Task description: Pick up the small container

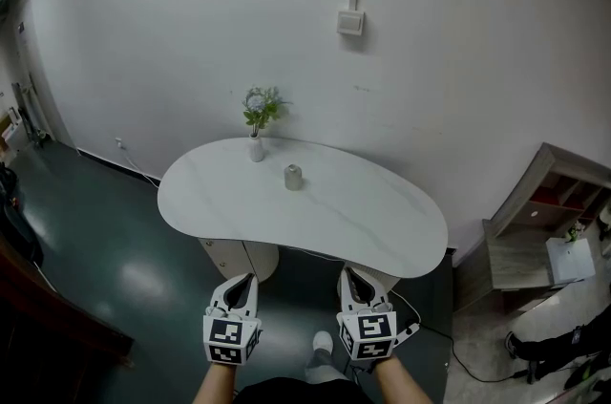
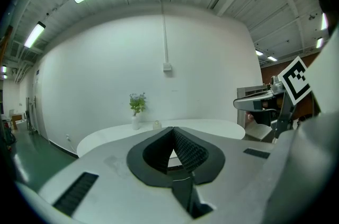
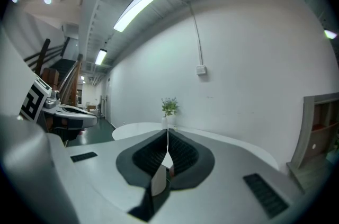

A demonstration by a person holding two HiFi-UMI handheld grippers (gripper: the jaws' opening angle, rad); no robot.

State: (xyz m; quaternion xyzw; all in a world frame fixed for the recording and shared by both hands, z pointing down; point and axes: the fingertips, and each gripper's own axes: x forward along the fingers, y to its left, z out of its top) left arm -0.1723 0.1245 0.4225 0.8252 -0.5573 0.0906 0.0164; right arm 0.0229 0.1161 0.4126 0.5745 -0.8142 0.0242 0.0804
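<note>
Low in the frame, left gripper (image 1: 249, 281) and right gripper (image 1: 350, 277) are white shells bearing black-and-white marker cubes (image 1: 230, 340); black ribbed pads (image 2: 190, 153) line their fingers (image 1: 241, 296).

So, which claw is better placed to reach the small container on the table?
Left, narrowly: the left claw points almost at the small container, the right claw at the vase. Both are shut.

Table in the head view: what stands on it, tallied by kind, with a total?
small container: 1
vase with a green plant: 1
Total on the white table: 2
</note>
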